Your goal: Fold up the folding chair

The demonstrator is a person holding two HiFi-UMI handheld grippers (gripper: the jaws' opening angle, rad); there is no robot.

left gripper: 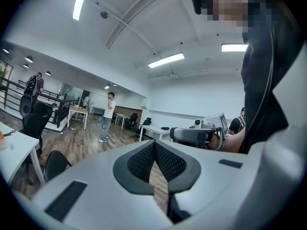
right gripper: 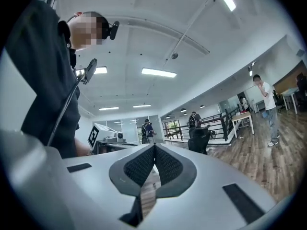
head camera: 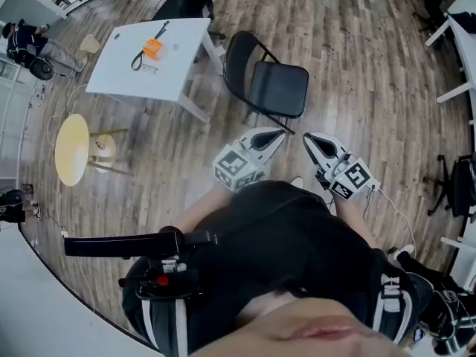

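As 1 chair (head camera: 277, 88) stands, grippers (head camera: 280, 134) (head camera: 307, 138) x2.

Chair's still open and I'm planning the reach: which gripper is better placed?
Probably left: the left gripper points at the seat front of the folding chair; the right gripper sits off to its side. Both shut, empty.

Tally of the room
One folding chair (head camera: 279, 88), one white table (head camera: 178, 58), one round yellow stool (head camera: 72, 149), perhaps one orange item (head camera: 152, 48); two grippers: left gripper (head camera: 280, 134), right gripper (head camera: 308, 137)
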